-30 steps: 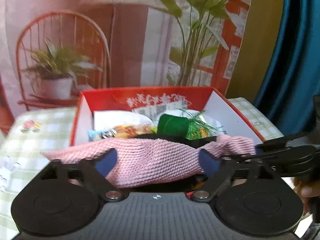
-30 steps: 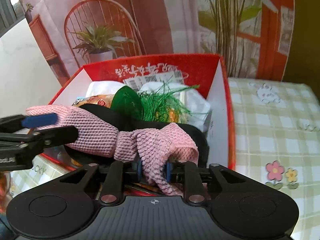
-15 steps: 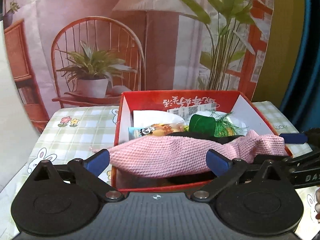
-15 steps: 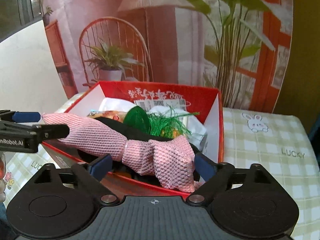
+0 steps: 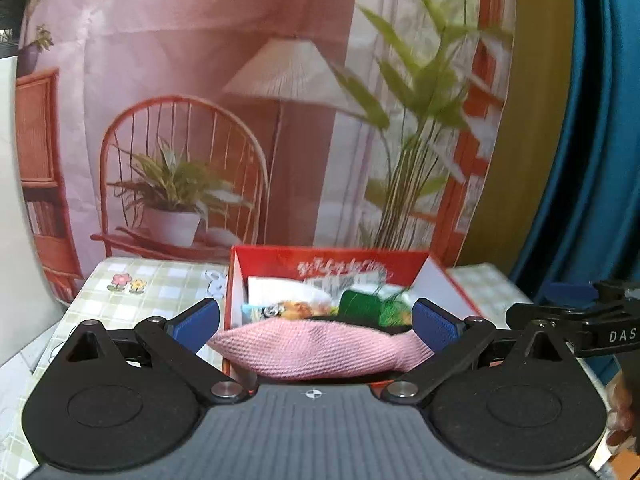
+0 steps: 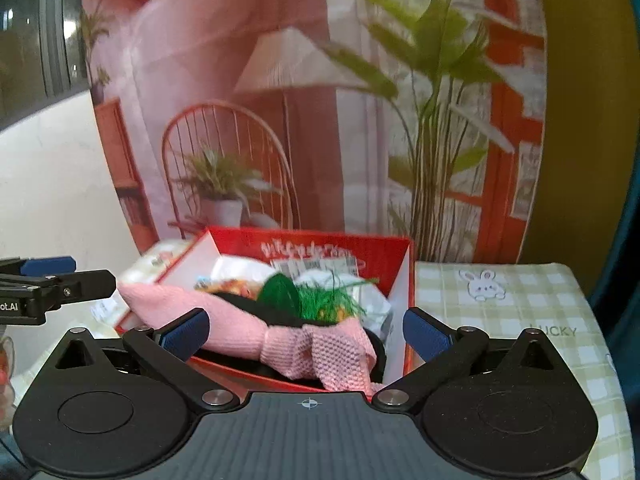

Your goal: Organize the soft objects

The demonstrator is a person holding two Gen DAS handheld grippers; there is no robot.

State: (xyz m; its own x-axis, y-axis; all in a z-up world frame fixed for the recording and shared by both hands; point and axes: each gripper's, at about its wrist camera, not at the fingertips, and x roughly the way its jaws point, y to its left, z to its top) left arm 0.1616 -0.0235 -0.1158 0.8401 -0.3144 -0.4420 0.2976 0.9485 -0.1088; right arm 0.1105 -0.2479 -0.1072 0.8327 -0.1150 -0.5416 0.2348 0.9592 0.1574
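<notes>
A pink knitted cloth (image 5: pixel 320 350) lies across the front of the red box (image 5: pixel 328 258), on top of a black item. In the right wrist view the cloth (image 6: pixel 280 340) drapes over the near rim of the box (image 6: pixel 308 240). My left gripper (image 5: pixel 316 326) is open and empty, pulled back in front of the box. My right gripper (image 6: pixel 306 330) is open and empty, also held back from the cloth. Each gripper shows at the edge of the other's view.
The box also holds a green tasselled item (image 6: pixel 304 296), a snack packet (image 5: pixel 280 310) and white bags. It stands on a green checked tablecloth (image 6: pixel 500 304). A printed backdrop hangs behind; a blue curtain (image 5: pixel 592 160) is at the right.
My right gripper opened and let go of the pink cloth. Both grippers drew back and up from the box, leaving the cloth lying across it.
</notes>
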